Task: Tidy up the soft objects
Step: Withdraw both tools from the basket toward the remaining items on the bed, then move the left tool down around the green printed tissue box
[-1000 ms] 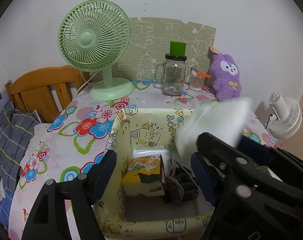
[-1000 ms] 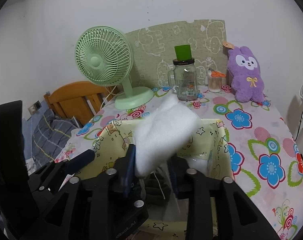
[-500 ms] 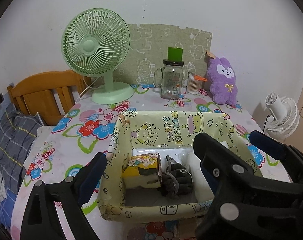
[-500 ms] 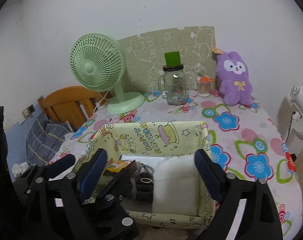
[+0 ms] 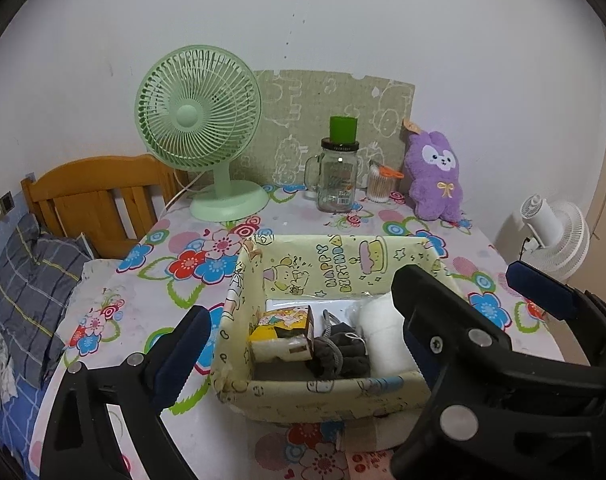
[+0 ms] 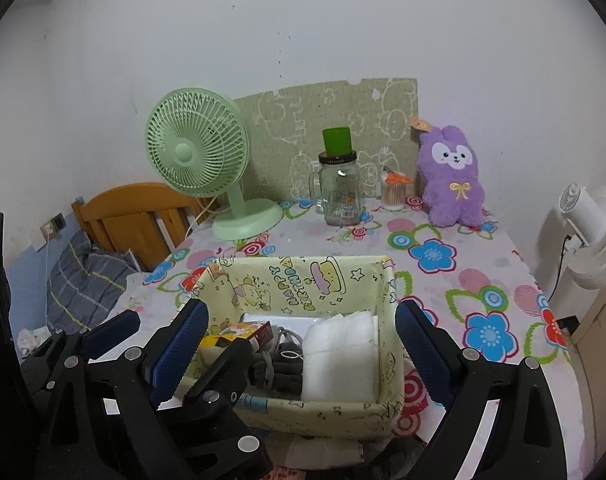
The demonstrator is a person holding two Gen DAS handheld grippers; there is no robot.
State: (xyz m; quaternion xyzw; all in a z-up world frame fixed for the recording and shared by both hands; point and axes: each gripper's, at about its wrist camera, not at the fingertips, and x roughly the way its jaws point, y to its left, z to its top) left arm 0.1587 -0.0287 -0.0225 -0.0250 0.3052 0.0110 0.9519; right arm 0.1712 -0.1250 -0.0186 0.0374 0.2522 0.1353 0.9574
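White pad [image 6: 339, 360] flat in basket [image 6: 303, 408]

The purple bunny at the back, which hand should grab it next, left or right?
Probably right. The purple bunny sits at the table's far right, on the right gripper side. The left gripper is further left. Both are opening with nothing between their jaws, above the basket.

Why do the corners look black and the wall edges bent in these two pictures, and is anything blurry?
Left wrist view: the fisheye lens leaves dark corners and bows the scene's edges; the green fan and yellow fabric bin look sharp, under flat indoor light with soft shadows. Right wrist view: same dark rim and bending; the purple plush is crisp, with a small glint on the glass jar.
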